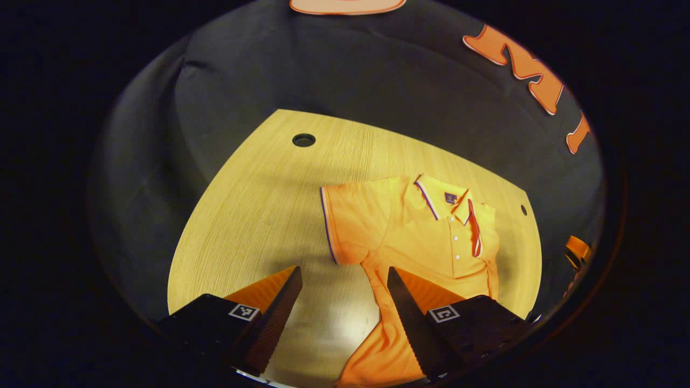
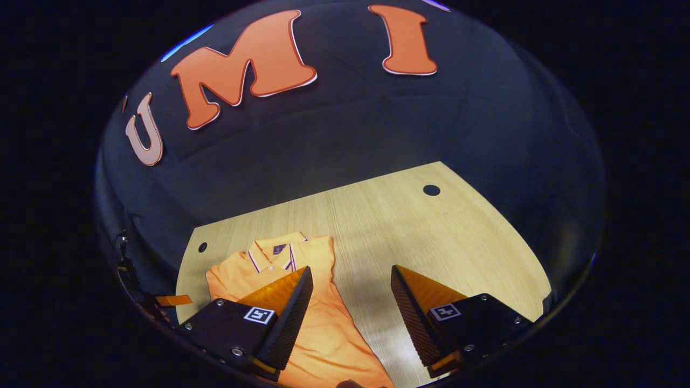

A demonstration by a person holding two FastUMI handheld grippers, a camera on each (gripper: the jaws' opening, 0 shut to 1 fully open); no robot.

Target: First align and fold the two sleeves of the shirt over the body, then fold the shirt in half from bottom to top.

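An orange polo shirt (image 1: 426,242) lies face up on the wooden table (image 1: 259,215), collar (image 1: 442,196) toward the far edge. One short sleeve (image 1: 350,221) is spread out flat to the left; the opposite side ends in a straight edge. My left gripper (image 1: 343,269) hangs open above the table, its right finger over the shirt's lower body. In the right gripper view the shirt (image 2: 323,334) lies at the lower left, its sleeve (image 2: 223,280) spread out. My right gripper (image 2: 351,268) is open, its left finger over the shirt and its right finger over bare wood.
The table has round holes (image 1: 303,140) (image 2: 431,189) near its far corners. Black cloth walls close in behind and beside it. Bare wood (image 2: 458,242) stretches to the right of the shirt in the right gripper view. A small orange object (image 1: 577,253) sits at the right rim.
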